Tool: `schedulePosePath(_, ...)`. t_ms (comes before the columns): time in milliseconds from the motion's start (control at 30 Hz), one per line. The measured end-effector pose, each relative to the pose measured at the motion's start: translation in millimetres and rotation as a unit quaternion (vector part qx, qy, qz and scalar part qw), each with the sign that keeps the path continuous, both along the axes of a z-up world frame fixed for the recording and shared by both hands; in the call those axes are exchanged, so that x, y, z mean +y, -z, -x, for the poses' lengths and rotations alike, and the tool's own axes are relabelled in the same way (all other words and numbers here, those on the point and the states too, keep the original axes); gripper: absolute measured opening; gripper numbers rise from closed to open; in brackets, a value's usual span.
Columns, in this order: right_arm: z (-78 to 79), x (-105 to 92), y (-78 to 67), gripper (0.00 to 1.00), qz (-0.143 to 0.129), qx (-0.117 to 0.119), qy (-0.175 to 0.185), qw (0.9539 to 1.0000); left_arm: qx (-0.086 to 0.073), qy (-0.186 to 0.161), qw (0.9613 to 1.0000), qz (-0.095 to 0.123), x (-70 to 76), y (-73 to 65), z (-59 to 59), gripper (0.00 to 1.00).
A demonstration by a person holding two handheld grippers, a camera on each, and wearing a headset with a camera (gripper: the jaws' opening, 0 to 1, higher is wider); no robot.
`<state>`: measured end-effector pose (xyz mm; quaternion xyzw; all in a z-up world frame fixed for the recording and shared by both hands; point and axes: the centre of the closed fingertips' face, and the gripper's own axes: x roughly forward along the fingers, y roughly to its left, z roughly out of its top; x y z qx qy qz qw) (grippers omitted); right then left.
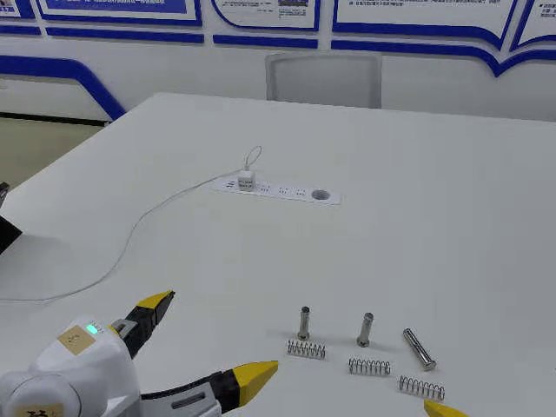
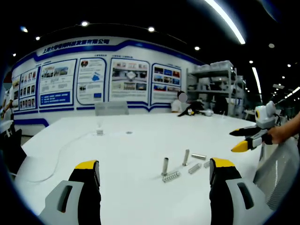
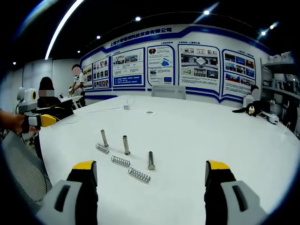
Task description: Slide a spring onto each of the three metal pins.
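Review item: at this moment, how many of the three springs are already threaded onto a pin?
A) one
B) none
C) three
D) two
B: in the head view the left spring, middle spring and right spring all lie loose on the table, each just in front of a bare pin.

A grey chair (image 1: 323,80) stands behind the white table (image 1: 452,174).
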<state>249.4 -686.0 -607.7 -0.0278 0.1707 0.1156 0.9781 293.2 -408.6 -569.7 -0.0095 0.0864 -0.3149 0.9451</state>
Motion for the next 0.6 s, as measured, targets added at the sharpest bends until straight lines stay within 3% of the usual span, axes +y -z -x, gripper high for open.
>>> schedulePosePath(333, 2.1, 5.4, 5.9, 0.90, 0.010, 0.014, -0.016, 0.9997, 0.012, -0.001, 0.9999, -0.004, 1.1, 5.3, 0.1, 1.00)
schedulePosePath(467, 2.9, 5.2, 5.5, 0.79, 0.014, 0.015, -0.019, 0.9996, 0.013, 0.001, 0.9999, -0.006, 0.0, 6.3, 0.7, 1.00)
schedulePosePath(600, 2.9, 5.1, 7.0, 0.81, 0.014, 0.020, -0.018, 0.9996, 0.005, 0.003, 0.9999, -0.015, -0.3, 5.1, 1.0, 1.00)
